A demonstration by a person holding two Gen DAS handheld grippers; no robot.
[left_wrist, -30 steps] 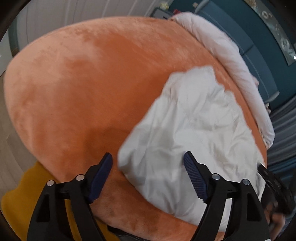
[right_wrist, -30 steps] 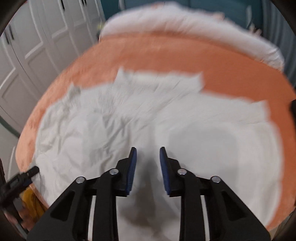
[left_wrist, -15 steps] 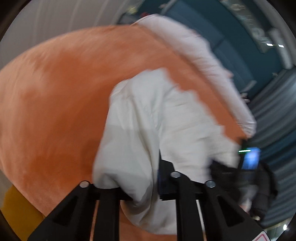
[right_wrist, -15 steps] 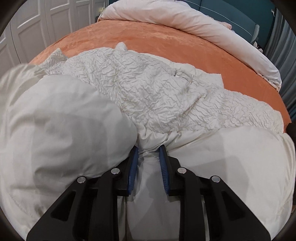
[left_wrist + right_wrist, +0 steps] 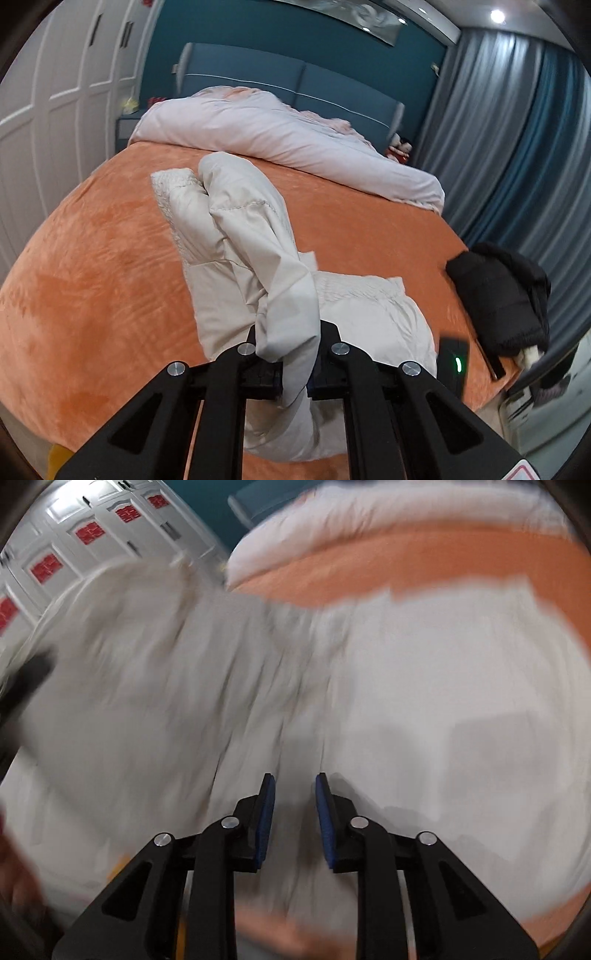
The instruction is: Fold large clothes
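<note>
A cream padded jacket [image 5: 236, 236] lies on the orange bed cover [image 5: 92, 266]. My left gripper [image 5: 293, 373] is shut on a fold of the jacket and holds it lifted, the cloth draping between the jaws. In the right wrist view the picture is blurred; the jacket [image 5: 424, 709] fills most of it. My right gripper [image 5: 293, 812] hovers over the jacket with its blue pads [image 5: 266, 812] a small gap apart and nothing visibly between them.
A pale pink duvet [image 5: 280, 136] lies rolled along the head of the bed. A black garment [image 5: 502, 295] sits at the bed's right edge. White wardrobes [image 5: 55, 92] stand left, grey curtains [image 5: 498, 129] right. A dark device with a green light [image 5: 456, 363] is nearby.
My left gripper has closed on the jacket's edge and lifted it, tilting up toward the headboard. My right gripper has let go of the fold and moved fast over the jacket.
</note>
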